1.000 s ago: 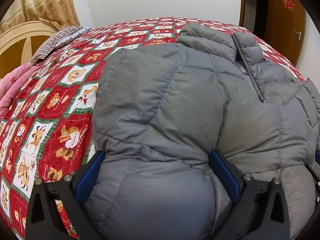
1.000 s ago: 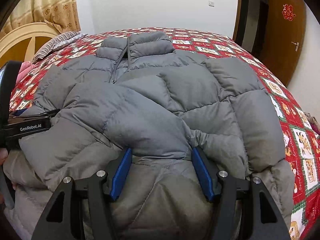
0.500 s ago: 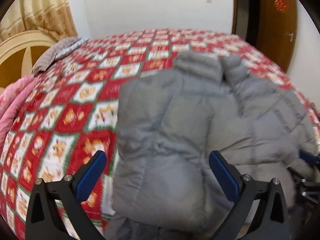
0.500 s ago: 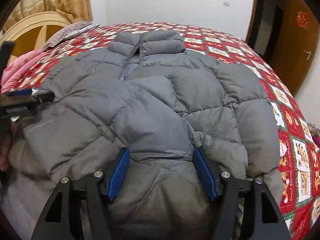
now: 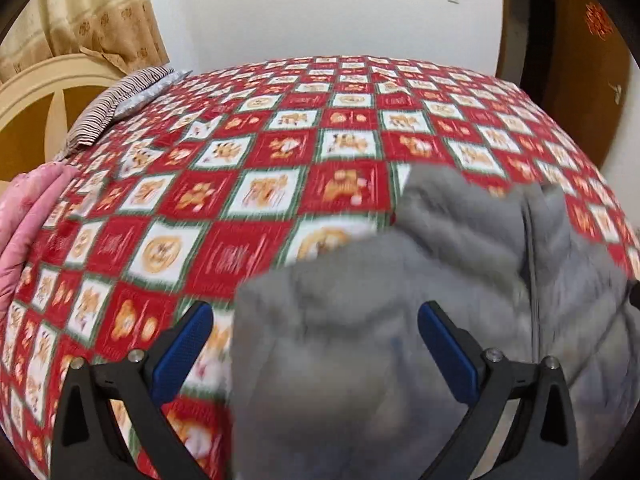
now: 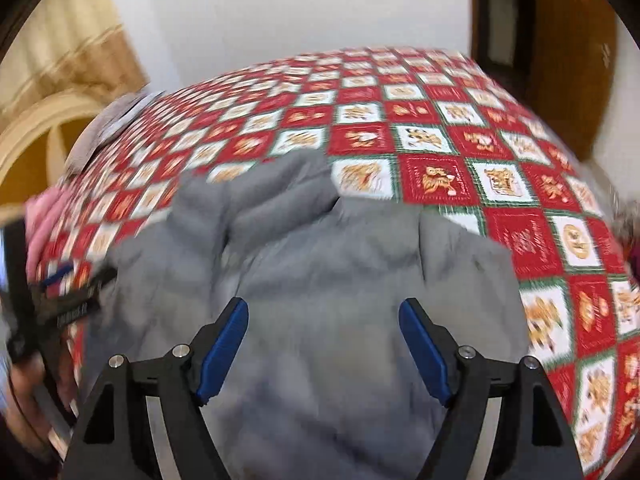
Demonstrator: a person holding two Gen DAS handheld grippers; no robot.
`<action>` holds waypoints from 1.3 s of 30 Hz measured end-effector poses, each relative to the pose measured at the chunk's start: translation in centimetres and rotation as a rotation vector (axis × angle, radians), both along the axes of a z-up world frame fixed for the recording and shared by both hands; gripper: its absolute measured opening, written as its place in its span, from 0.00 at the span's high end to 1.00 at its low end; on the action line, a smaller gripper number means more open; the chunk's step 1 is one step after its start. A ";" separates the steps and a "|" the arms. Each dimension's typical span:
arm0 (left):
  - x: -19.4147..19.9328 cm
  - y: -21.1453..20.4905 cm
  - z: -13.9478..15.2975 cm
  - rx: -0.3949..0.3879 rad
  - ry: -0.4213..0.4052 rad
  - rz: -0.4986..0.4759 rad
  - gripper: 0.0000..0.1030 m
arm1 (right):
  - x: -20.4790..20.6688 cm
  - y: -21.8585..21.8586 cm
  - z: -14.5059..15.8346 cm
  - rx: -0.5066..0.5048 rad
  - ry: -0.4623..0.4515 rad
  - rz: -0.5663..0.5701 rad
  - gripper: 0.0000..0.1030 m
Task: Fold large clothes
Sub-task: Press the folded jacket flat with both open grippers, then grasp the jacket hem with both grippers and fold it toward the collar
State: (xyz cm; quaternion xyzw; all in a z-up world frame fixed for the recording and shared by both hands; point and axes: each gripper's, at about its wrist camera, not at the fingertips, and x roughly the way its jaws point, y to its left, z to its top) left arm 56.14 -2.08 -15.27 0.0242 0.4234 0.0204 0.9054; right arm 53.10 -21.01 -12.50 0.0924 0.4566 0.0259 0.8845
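Here the grey puffer jacket [image 6: 320, 288] is seen bunched on the near side of the bed [image 5: 280, 184], collar farthest from the cameras, sleeves apparently tucked in. The right hand-held gripper [image 6: 323, 344] is opening, its pads apart with padding between them but not pressed; the left hand-held gripper [image 5: 316, 354] is spread wide, the jacket's edge lying between its pads, unclamped. For a tidy fold, the bulk is best pressed flat and edges aligned before any regrasp. A red checked quilt [image 5: 224, 256] covers the bed; a striped pillow [image 5: 116, 108], curtains [image 5: 80, 20] and a wooden door [image 5: 580, 60] are visible.
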 end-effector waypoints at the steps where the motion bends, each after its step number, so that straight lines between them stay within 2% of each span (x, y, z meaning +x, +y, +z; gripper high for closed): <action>1: 1.3 -0.2 0.3 -0.005 -0.006 0.004 0.00 | 1.5 -0.1 0.3 0.015 -0.005 -0.024 0.24; 8: 7.7 -2.8 2.6 -0.080 -0.024 -0.026 0.00 | 10.5 1.7 1.1 0.026 0.011 -0.051 0.21; 11: 10.4 -4.2 2.8 -0.088 -0.012 -0.032 0.00 | 13.4 2.6 0.4 0.018 0.057 -0.032 0.19; 14: 12.3 -5.9 1.7 -0.047 0.022 -0.046 0.00 | 15.3 3.2 -0.4 -0.007 0.084 -0.025 0.18; 17: 13.4 -7.6 -0.2 0.031 0.069 -0.069 0.00 | 16.3 3.9 -1.6 -0.064 0.123 -0.006 0.18; 19: 13.1 -7.9 -0.8 0.031 0.089 -0.089 0.00 | 16.5 4.1 -2.2 -0.093 0.143 0.018 0.18; 21: 11.8 -7.6 -0.6 -0.014 0.074 -0.123 0.11 | 15.8 3.9 -2.5 -0.088 0.151 0.049 0.20; 23: 10.7 -7.1 -0.5 -0.046 0.079 -0.170 0.30 | 15.0 3.5 -2.6 -0.083 0.168 0.078 0.40; 24: 10.3 -7.0 -0.4 -0.059 0.082 -0.189 0.39 | 14.6 3.3 -2.7 -0.088 0.176 0.087 0.60; 25: 9.6 -6.7 -0.4 -0.072 0.089 -0.217 0.57 | 14.2 3.1 -2.8 -0.095 0.180 0.090 0.76; 26: 9.4 -6.7 -0.5 -0.073 0.097 -0.230 0.72 | 13.6 2.7 -2.6 -0.097 0.177 0.095 0.81; 28: 8.2 -6.2 -0.1 -0.077 0.081 -0.244 0.83 | 12.5 2.2 -2.1 -0.096 0.155 0.098 0.89; 34: 3.8 -5.2 1.2 -0.048 -0.002 -0.284 0.90 | 9.2 1.3 -0.7 -0.113 0.113 0.120 0.96; 39: 0.6 -3.9 0.3 -0.005 -0.044 -0.310 0.91 | 6.3 0.4 -0.2 -0.138 0.084 0.139 0.97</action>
